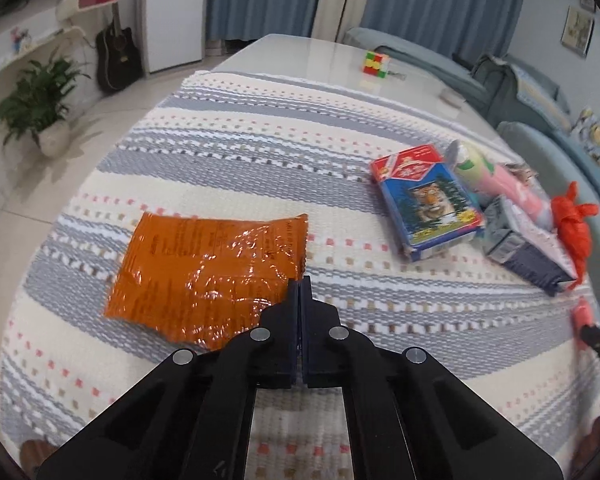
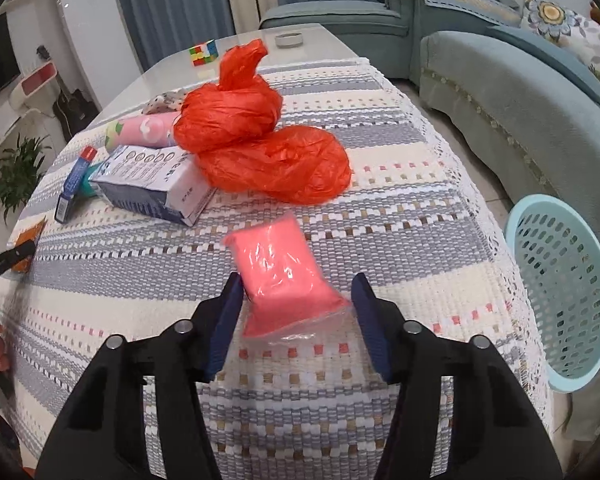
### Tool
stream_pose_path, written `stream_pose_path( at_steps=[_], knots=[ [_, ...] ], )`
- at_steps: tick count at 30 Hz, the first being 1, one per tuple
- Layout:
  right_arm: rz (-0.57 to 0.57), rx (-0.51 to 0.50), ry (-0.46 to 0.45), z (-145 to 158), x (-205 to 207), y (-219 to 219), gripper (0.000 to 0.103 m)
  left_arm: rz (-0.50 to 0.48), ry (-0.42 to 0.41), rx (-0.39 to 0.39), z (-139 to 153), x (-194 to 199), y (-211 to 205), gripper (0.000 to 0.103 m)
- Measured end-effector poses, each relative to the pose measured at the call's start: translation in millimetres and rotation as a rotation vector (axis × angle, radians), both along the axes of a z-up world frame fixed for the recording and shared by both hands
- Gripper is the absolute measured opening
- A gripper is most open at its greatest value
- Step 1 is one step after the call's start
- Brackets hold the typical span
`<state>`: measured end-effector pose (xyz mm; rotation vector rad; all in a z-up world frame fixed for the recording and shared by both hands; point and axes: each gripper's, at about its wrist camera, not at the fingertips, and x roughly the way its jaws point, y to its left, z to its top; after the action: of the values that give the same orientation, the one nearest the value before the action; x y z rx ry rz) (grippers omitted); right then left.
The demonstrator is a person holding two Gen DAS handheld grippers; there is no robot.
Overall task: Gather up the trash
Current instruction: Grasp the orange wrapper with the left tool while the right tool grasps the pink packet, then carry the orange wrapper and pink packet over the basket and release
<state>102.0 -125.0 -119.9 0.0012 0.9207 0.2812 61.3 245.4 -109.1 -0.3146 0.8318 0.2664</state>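
Two spread fingers of right gripper [image 2: 296,292] flank pink packet [image 2: 286,280].

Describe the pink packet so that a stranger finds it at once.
On the striped tablecloth, look at the near edge beside the pale blue basket. The pink packet lies flat between the open right tongs. It is smooth and pale, unlike the crumpled red bag behind it.

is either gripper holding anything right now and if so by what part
Nothing is held. The left gripper is shut on nothing beside the orange packet; the right gripper is open around the pink packet.
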Motion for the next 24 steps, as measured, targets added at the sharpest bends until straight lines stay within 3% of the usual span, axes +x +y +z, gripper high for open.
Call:
stream_pose_path(
  at_steps=[5, 12, 18, 24],
  knots=[
    [-0.004, -0.003, -0.078, 10.3, -11.5, -0.4, 0.049, -0.04, -0.067, -0.082, 8.9, -8.1, -3.2, 0.0],
    [-0.072, 0.138, -0.143, 28.3, -22.0, -33.0, 0.049, -0.179, -0.205, -0.109, 59.2, -11.6, -45.9, 0.0],
    [-0.157, 0.14, -0.227, 63.5, -33.4, -69.8, 0.049, -0.341, -0.306, -0.114, 110.3, -10.6, -110.1, 0.0],
    [-0.287, 0.133, -0.305, 102.2, -39.6, -137.9, 0.049, -0.51, -0.376, -0.108, 151.3, 1.2, -191.4, 0.0]
  ],
)
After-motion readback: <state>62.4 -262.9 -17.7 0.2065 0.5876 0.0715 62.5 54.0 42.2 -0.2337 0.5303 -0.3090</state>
